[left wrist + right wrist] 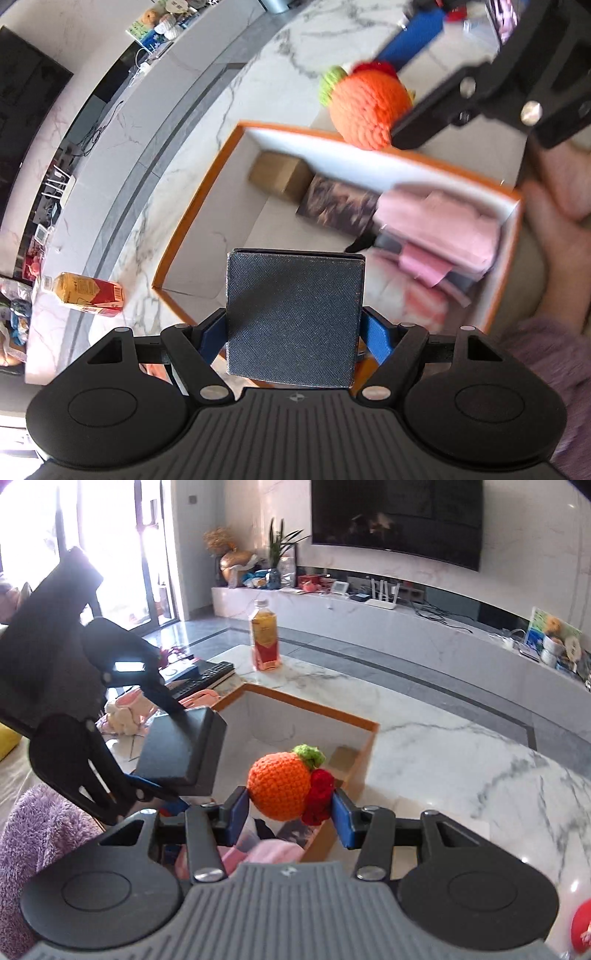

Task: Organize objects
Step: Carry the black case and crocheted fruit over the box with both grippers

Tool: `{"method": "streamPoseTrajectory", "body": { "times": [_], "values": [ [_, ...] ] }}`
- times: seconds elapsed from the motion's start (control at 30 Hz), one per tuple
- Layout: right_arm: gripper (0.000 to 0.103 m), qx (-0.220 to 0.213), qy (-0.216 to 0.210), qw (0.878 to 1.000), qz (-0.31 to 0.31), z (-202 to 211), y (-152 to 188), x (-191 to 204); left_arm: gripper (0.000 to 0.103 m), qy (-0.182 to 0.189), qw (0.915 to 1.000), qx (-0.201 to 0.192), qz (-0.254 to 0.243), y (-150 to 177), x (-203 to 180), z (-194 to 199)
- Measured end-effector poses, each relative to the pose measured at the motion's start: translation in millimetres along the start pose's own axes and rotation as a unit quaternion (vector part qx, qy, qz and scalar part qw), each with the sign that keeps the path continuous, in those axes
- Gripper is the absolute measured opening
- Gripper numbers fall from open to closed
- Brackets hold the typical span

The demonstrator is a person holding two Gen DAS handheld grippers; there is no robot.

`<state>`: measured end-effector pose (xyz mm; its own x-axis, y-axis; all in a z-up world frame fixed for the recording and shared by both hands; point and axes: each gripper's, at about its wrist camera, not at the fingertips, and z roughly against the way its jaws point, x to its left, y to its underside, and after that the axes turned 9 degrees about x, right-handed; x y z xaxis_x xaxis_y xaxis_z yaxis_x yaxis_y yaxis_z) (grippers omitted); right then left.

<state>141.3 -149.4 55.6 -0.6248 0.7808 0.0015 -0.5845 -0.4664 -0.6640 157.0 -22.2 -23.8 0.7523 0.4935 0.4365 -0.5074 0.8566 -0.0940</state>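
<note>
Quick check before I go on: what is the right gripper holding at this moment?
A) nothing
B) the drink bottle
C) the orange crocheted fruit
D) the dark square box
C: in the right wrist view the right gripper has its blue pads pressed on either side of the orange crocheted fruit, above the orange-rimmed box; the dark square box sits in the left gripper, and the drink bottle stands alone on the table.

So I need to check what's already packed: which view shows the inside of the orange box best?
The left wrist view: it looks down into the orange box, showing its floor and the items along one wall. The right wrist view sees mostly its far corner.
</note>
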Motion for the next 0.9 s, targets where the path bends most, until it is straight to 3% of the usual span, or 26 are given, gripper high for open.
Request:
{"method": "streamPoseTrajectory", "body": {
  "times": [0.2,0.47,0.63,0.9],
  "values": [
    [0.051,0.034,0.008,0.999,0.041,-17.7,-15.9,9.3,0.088,0.01,0.9991,0.0,-0.042,-9.5,5.6,-28.8],
    [0.051,0.057,0.013,0.997,0.053,-49.6,-29.4,-9.5,0.088,0.067,0.9924,0.021,-0.101,-29.0,28.9,-75.1],
    [0.051,0.075,0.019,0.994,0.078,-70.6,-38.6,-11.1,0.089,0.119,0.9849,0.033,-0.122,-44.1,39.1,-97.1],
    [0.051,0.09,0.024,0.992,0.089,-77.9,-42.1,-15.8,0.089,0.163,0.973,0.045,-0.157,-50.2,37.9,-125.6]
  ]
}}
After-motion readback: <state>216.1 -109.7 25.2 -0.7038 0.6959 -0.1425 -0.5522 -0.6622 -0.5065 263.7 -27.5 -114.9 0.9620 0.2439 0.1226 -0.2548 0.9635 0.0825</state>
